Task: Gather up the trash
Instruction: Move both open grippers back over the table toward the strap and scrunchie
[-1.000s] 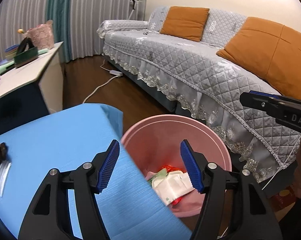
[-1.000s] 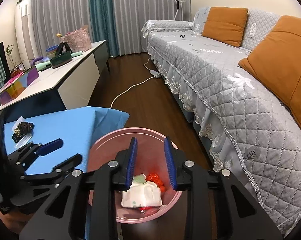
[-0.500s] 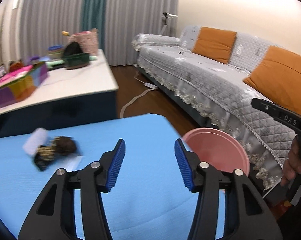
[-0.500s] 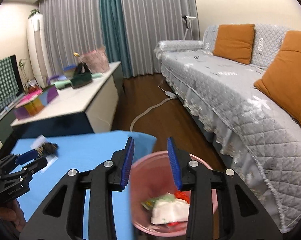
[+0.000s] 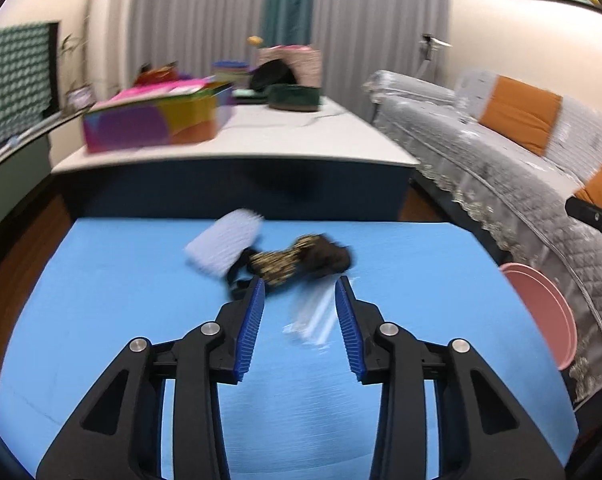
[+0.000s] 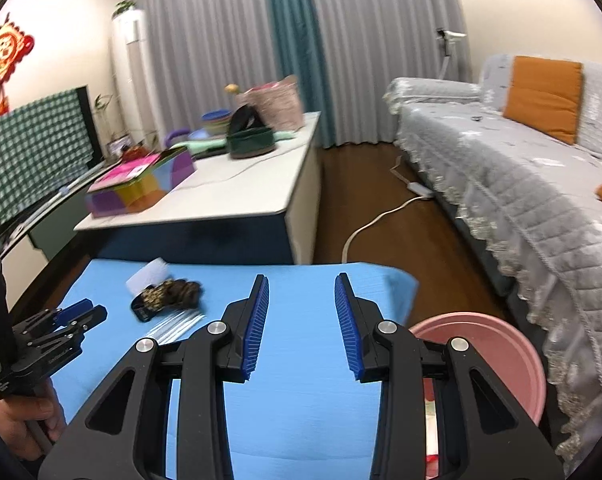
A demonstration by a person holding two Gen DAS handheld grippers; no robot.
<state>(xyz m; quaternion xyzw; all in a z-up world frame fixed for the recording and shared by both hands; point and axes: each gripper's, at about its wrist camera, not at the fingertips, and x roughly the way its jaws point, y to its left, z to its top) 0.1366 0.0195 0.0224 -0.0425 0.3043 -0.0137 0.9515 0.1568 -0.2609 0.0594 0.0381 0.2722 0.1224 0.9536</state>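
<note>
My left gripper [image 5: 299, 322] hangs over the blue mat [image 5: 101, 300], jaws apart and just been closing, nothing pressed between the pads. A clear plastic wrapper [image 5: 313, 312] lies in the gap, flat on the mat. Just beyond it sits a dark crumpled bundle with gold speckles [image 5: 301, 258], touching a white paper scrap [image 5: 225, 242]. The pink bin [image 5: 541, 312] shows at the mat's right edge, beside the grey sofa [image 5: 501, 160].

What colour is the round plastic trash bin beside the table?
Pink: the round plastic trash bin shows best in the right wrist view.
</note>
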